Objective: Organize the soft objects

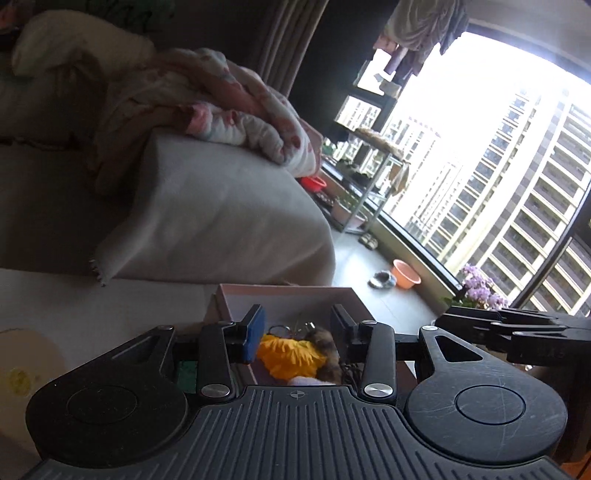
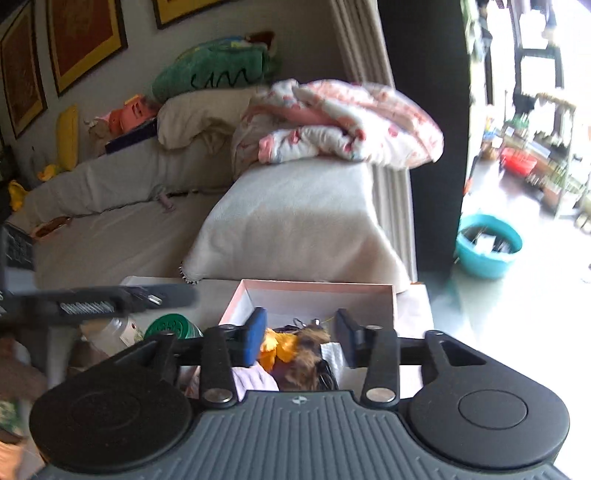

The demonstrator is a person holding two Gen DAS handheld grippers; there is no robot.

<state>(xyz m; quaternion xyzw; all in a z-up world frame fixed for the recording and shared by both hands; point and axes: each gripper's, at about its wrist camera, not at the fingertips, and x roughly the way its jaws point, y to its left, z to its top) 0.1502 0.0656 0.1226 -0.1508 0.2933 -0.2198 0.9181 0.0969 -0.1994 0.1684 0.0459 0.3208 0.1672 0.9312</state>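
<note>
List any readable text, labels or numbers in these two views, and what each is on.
None is legible.
green plush pillow: black zigzag marking, not clearly letters.
framed wall pictures: no readable text.
right gripper: faint embossed marks, too blurred.
jar: label too small.

Our two black two-finger grippers, left point(image 1: 297, 338) and right point(image 2: 301, 338), lower centre of frame, jaws apart, nothing between.
</note>
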